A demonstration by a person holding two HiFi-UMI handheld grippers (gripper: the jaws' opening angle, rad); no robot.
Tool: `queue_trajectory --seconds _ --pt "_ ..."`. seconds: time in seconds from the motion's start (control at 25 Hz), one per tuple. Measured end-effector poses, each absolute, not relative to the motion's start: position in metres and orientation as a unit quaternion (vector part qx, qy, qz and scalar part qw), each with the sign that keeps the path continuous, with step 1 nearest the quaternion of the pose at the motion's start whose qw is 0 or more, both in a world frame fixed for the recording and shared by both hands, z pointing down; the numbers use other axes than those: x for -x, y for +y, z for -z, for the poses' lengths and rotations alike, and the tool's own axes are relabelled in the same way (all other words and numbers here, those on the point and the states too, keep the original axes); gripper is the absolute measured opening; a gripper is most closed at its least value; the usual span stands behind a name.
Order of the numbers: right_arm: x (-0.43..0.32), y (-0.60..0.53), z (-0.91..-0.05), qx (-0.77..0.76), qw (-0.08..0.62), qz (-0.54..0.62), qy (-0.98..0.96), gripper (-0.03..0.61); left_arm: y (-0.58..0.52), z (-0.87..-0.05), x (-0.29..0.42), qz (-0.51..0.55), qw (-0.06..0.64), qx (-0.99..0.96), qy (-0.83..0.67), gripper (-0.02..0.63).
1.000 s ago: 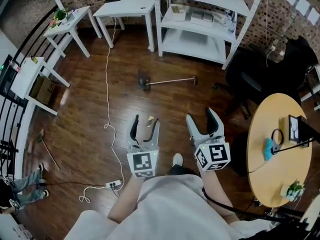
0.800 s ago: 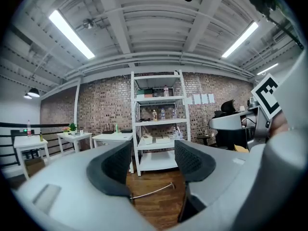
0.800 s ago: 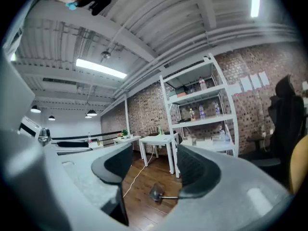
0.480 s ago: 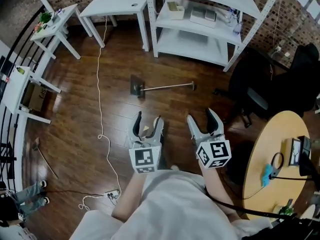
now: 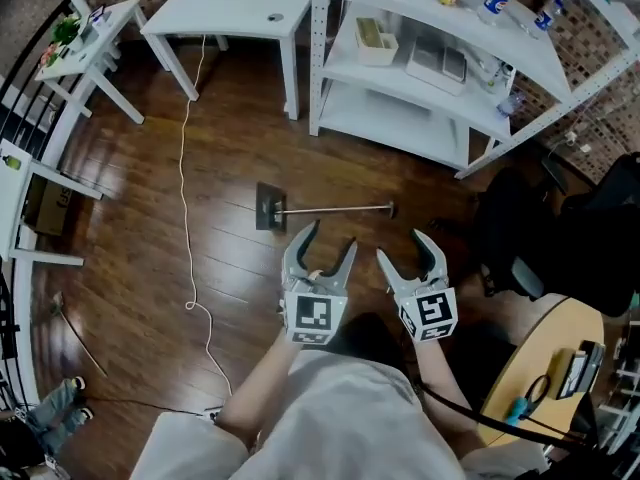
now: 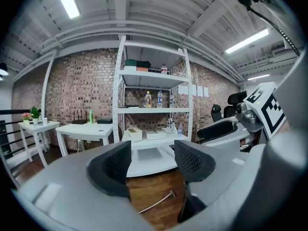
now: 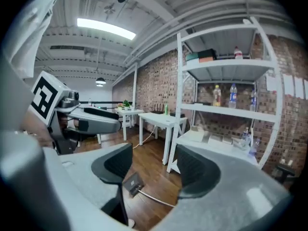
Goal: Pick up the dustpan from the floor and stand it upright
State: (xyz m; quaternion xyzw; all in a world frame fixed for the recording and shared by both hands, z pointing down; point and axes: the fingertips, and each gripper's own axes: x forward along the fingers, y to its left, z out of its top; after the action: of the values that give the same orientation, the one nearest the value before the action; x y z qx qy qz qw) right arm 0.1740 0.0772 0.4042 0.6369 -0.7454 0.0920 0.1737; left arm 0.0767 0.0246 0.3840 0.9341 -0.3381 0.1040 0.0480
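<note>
The dustpan (image 5: pixel 270 207) lies flat on the dark wood floor, its thin metal handle (image 5: pixel 335 209) running right. In the right gripper view the dark pan (image 7: pixel 132 183) and handle (image 7: pixel 156 199) show low between the jaws; the left gripper view catches only the handle (image 6: pixel 156 202). My left gripper (image 5: pixel 320 247) is held above the floor just on the near side of the handle, open and empty. My right gripper (image 5: pixel 412 245) hangs to its right, also open with nothing between its fingers.
A white shelving unit (image 5: pixel 437 78) with bottles and boxes stands behind the dustpan. White tables (image 5: pixel 232 15) lie at the back left, and a white cable (image 5: pixel 186 188) trails over the floor. A black chair (image 5: pixel 545 238) and a round wooden table (image 5: pixel 545 378) are at the right.
The person has walked forward: the dustpan now lies much closer, just beyond the grippers. Both grippers stay open and have risen in the head view.
</note>
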Motion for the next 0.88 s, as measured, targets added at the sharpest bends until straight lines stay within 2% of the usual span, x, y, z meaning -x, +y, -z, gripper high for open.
queue_trajectory --seconds 0.4,0.6,0.88 --pt "-0.241 0.014 -0.637 -0.580 0.280 -0.269 -0.716 0.278 -0.070 -0.570 -0.130 -0.242 0.130 -0.919 -0.283 0.305" --pt "-0.296 -0.010 -0.770 -0.558 0.300 -0.343 -0.694 0.278 -0.090 -0.689 -0.165 -0.292 0.178 -0.904 -0.258 0.325" --pt "-0.387 -0.016 -0.927 -0.565 0.322 -0.412 -0.639 0.278 -0.064 -0.847 -0.209 -0.374 0.206 -0.882 -0.198 0.313"
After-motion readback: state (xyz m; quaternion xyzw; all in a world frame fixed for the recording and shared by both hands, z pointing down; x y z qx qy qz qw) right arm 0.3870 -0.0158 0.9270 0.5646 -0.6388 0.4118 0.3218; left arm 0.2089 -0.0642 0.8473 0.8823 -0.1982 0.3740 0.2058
